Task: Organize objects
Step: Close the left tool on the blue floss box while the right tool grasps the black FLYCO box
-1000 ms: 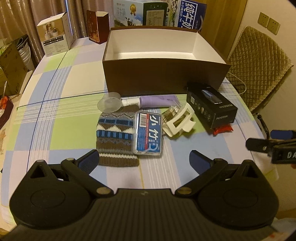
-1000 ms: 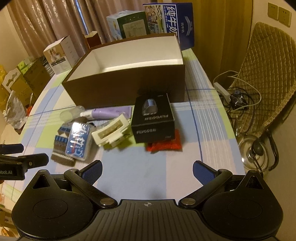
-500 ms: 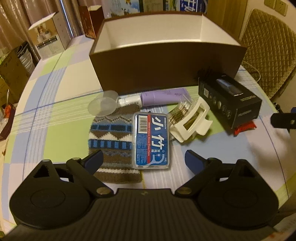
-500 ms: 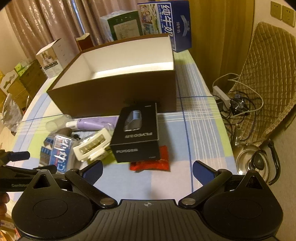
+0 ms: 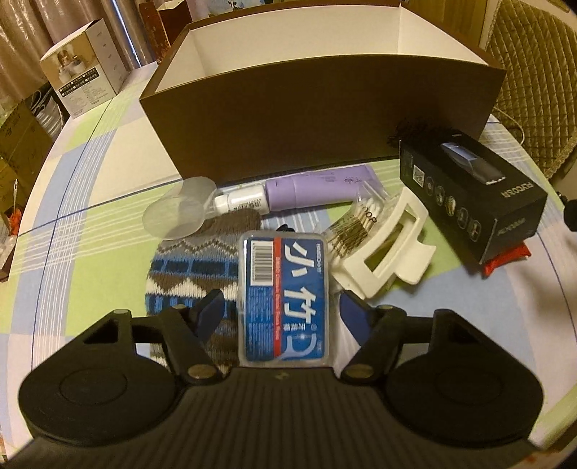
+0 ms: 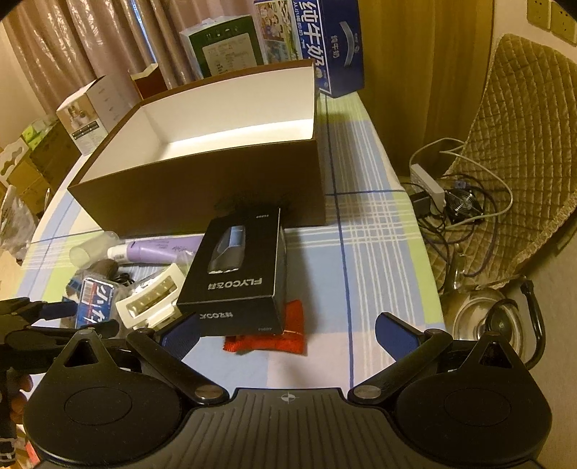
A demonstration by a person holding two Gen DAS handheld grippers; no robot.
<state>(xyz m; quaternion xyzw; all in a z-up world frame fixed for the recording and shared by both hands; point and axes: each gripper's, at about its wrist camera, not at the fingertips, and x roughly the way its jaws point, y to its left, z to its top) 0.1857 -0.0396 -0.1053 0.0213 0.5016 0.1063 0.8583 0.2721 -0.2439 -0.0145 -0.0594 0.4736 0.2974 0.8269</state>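
Floss case [image 5: 285,299]: rigid, light, slick plastic; lies on knit hat [image 5: 187,267] before brown box [image 5: 317,119]. Your left hand-held gripper [image 5: 281,306] has just been closing, straddles case, pads not yet touching; take long sides. Right hand-held gripper [image 6: 288,333] wide, empty.

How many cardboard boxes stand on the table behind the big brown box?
5: white box far left, small brown carton, green-white box, picture box, blue milk box right. Others may be hidden.

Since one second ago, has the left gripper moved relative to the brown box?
Yes. The left gripper has come forward toward the brown box and down over the blue floss case, its jaws closing around it without touching yet.
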